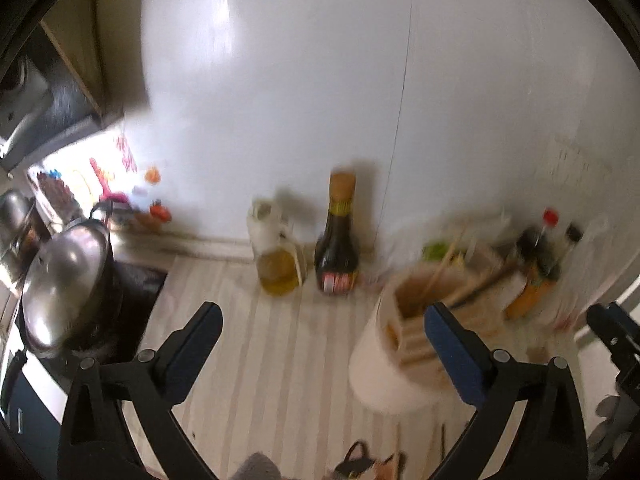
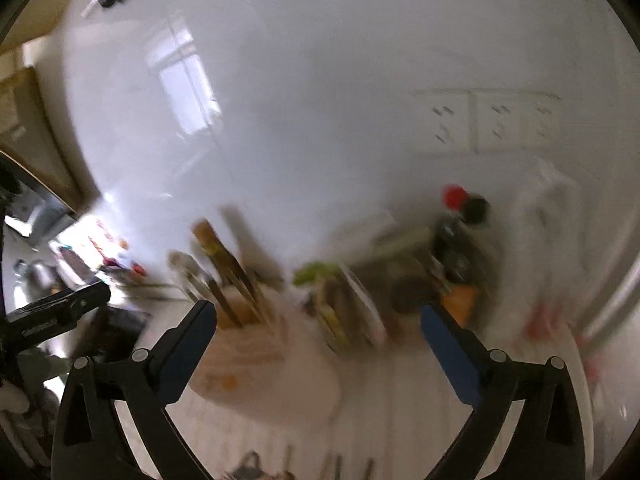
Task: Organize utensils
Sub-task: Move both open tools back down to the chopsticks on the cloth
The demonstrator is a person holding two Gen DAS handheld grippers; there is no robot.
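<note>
Nearest the lens in the left wrist view, the left tongs (image 1: 323, 312) stand wide apart with nothing between the pads. Past them, going left to right: a steel pot lid (image 1: 64, 284) at the left edge, an oil jug (image 1: 276, 256) and a dark sauce bottle (image 1: 337, 240) against the wall, then the white utensil holder (image 1: 400, 352) at lower right of centre, partly behind the right-hand finger. Wooden chopsticks (image 1: 444, 264) lean out of its top.

In the right wrist view the right tongs (image 2: 319, 316) are likewise spread and empty. The utensil holder (image 2: 256, 356) sits at lower centre-left on the striped tabletop (image 2: 384, 400), with a blurred cluster of bottles (image 2: 460, 256) to the right.

The chopsticks look light, stiff and thin, likely to slip or pivot if pinched near an end; a grip around mid-shaft seems safer. The holder looks top-heavy enough to tip if nudged.
</note>
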